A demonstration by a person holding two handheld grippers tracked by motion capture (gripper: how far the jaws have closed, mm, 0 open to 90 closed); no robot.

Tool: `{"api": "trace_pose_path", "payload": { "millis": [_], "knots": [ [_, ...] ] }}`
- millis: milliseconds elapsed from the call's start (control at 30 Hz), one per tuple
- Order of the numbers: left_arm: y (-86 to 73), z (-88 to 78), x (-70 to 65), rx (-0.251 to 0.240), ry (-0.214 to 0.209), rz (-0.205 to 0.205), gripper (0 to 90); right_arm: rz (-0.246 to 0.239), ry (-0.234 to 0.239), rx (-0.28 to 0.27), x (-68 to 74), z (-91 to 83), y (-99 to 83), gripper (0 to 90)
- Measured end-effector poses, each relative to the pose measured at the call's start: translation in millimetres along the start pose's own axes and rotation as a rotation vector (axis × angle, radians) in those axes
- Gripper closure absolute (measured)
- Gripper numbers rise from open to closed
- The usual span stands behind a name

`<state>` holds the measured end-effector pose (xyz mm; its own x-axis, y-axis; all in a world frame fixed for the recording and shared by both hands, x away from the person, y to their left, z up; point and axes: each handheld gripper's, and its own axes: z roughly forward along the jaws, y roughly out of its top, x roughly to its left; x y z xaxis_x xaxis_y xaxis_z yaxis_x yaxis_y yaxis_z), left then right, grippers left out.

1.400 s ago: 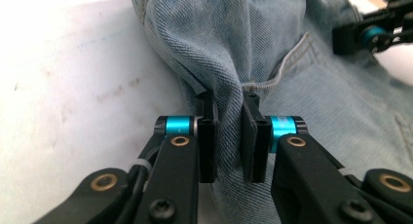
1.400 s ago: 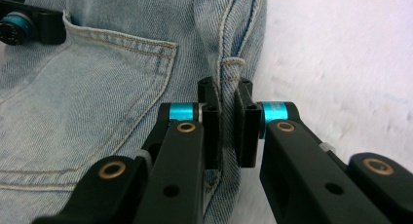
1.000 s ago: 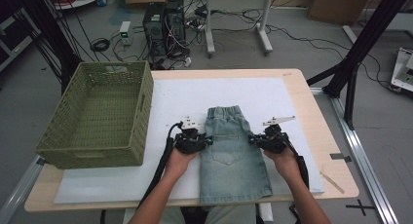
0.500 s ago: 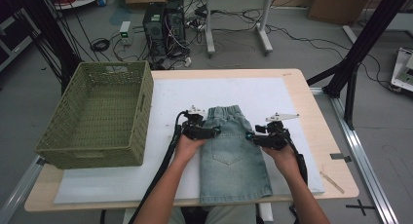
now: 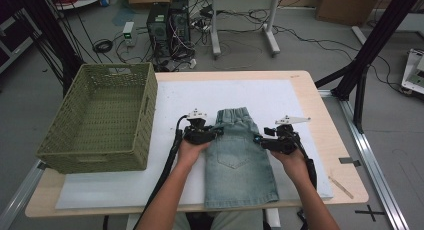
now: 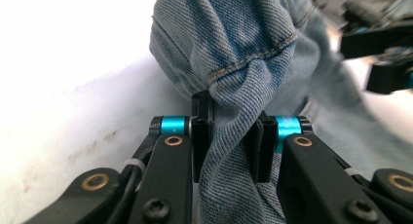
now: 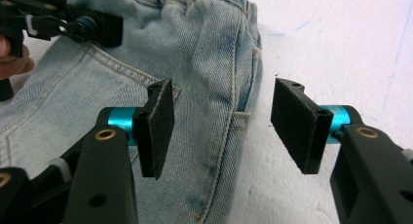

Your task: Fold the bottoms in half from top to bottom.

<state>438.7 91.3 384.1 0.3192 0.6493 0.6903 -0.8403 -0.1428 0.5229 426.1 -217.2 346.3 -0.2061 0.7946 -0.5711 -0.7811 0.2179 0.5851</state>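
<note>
- Wooden table (image 5: 320, 97) under white padding (image 5: 270, 97), amid cables and computer towers.
- Green wicker basket (image 5: 102, 117) left of denim shorts (image 5: 240, 165) lying flat on padding.
- Left gripper (image 6: 229, 136), jaws just closing, pinching bunched denim at shorts' left edge.
- Right gripper (image 7: 221, 121) spread wide, straddling shorts' right seam.

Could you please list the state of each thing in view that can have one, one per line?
Denim skirt: flat on the white mat, left waist edge bunched and lifted.
Left gripper: fingers just closed, shut on the denim fold.
Right gripper: open, fingers either side of the skirt's right edge, not pressing it.
Green basket: upright, empty.
</note>
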Motion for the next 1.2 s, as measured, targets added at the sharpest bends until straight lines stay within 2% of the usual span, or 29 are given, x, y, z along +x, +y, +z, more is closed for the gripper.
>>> {"api": "trace_pose_path", "payload": {
  "millis": [167, 333, 400, 467, 567, 700, 767, 833, 967, 1100, 1200],
  "knots": [
    [4.2, -4.4, -3.5, -0.055, -0.027, 0.025, 77.7, -0.017, 0.019, -0.065, 7.8, -10.0, 1.1, 45.4],
    [8.3, -6.0, -0.4, -0.123, -0.029, 0.014, 78.5, -0.05, 0.037, -0.138, 21.3, -17.3, 7.4, 47.9],
    [10.6, -7.7, -0.8, -0.134, -0.04, 0.03, 78.6, -0.066, 0.058, -0.148, 28.3, -17.9, 10.6, 51.1],
    [12.4, -9.6, -1.9, -0.134, -0.055, 0.063, 78.5, -0.106, 0.101, -0.141, 40.4, -14.0, 13.7, 57.9],
    [15.4, -14.3, -4.4, -0.127, -0.069, 0.103, 78.4, -0.153, 0.158, -0.101, 57.5, -2.1, 14.4, 66.3],
    [18.7, -22.6, -11.9, -0.124, -0.103, 0.175, 77.9, -0.197, 0.188, -0.023, 76.1, 18.7, 11.3, 68.6],
    [19.3, -25.2, -15.3, -0.114, -0.111, 0.207, 77.8, -0.223, 0.171, 0.005, 80.9, 27.3, 9.4, 68.9],
    [18.7, -25.9, -17.8, -0.094, -0.121, 0.232, 77.8, -0.237, 0.131, 0.033, 82.7, 35.9, 7.7, 69.9],
    [15.0, -28.6, -21.9, -0.058, -0.135, 0.277, 77.8, -0.312, 0.033, 0.09, 83.5, 42.5, 1.5, 73.9],
    [9.8, -35.3, -23.2, -0.054, -0.145, 0.3, 77.9, -0.285, 0.003, 0.105, 74.5, 36.2, -4.8, 73.6],
    [6.5, -41.1, -24.6, -0.059, -0.15, 0.329, 77.9, -0.251, 0.033, 0.091, 66.2, 23.1, -7.4, 68.1]
  ]
}}
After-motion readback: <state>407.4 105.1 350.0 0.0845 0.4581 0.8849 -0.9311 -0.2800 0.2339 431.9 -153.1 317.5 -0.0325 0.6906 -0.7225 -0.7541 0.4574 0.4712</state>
